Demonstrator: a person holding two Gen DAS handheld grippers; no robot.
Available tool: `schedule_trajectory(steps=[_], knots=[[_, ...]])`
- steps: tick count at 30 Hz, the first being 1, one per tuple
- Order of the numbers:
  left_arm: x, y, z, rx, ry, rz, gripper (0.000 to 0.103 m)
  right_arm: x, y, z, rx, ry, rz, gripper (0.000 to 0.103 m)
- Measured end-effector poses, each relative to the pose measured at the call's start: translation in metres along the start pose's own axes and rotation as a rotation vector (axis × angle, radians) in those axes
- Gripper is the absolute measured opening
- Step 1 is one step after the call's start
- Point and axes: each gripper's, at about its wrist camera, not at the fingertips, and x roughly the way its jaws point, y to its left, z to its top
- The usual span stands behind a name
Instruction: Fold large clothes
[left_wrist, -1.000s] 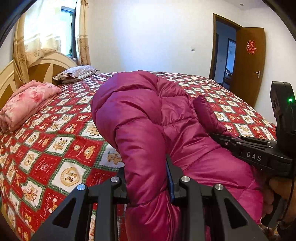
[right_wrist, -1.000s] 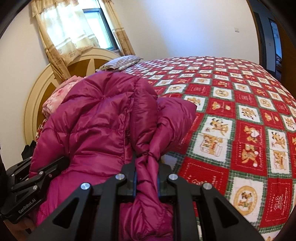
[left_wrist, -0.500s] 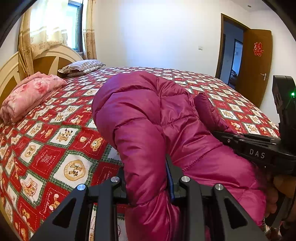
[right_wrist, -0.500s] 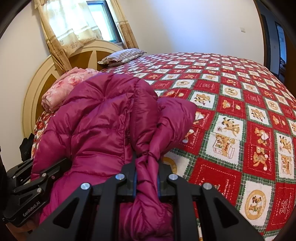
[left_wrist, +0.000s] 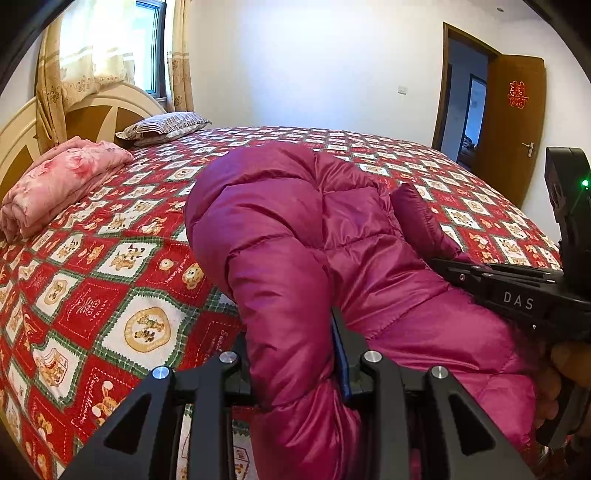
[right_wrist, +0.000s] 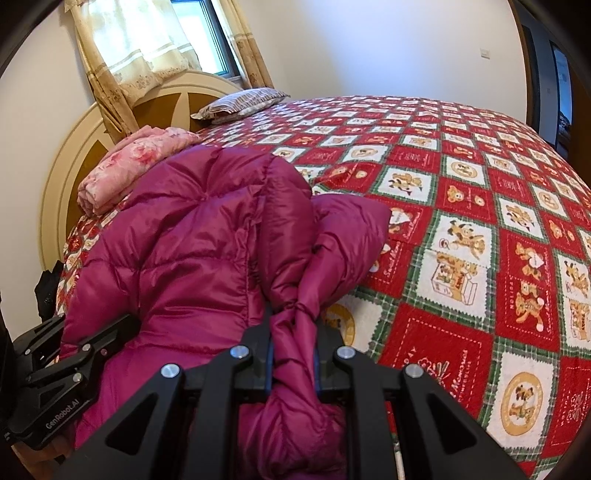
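Observation:
A magenta puffer jacket (left_wrist: 295, 229) is bunched up over the near edge of the bed; it also shows in the right wrist view (right_wrist: 192, 236). My left gripper (left_wrist: 295, 354) is shut on a thick fold of the jacket's near edge. My right gripper (right_wrist: 291, 339) is shut on a gathered, twisted part of the jacket. Each gripper shows in the other's view: the right one at the right (left_wrist: 517, 295), the left one at the lower left (right_wrist: 74, 354). Both hold the jacket's near end; its far part rests on the bed.
The bed has a red, white and green patterned quilt (left_wrist: 110, 295). A folded pink blanket (left_wrist: 59, 184) and a striped pillow (left_wrist: 166, 125) lie by the headboard (right_wrist: 74, 155). A curtained window is behind it. An open brown door (left_wrist: 513, 122) is at the far right.
Both grippers have kept their hold on the jacket. Both views have tilted down and shifted slightly, so the headboard, blanket and pillow sit lower and more of the bed shows.

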Motion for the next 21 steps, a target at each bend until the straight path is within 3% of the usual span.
schedule_trajectory(steps=[9,21], knots=[[0.004,0.003,-0.004,0.007,0.006,0.011,0.041,0.006,-0.006,-0.002,0.012,0.013,0.0,0.018],[0.005,0.008,-0.008,-0.01,0.0,0.075,0.068,0.015,-0.016,-0.001,0.021,0.037,-0.013,0.022]])
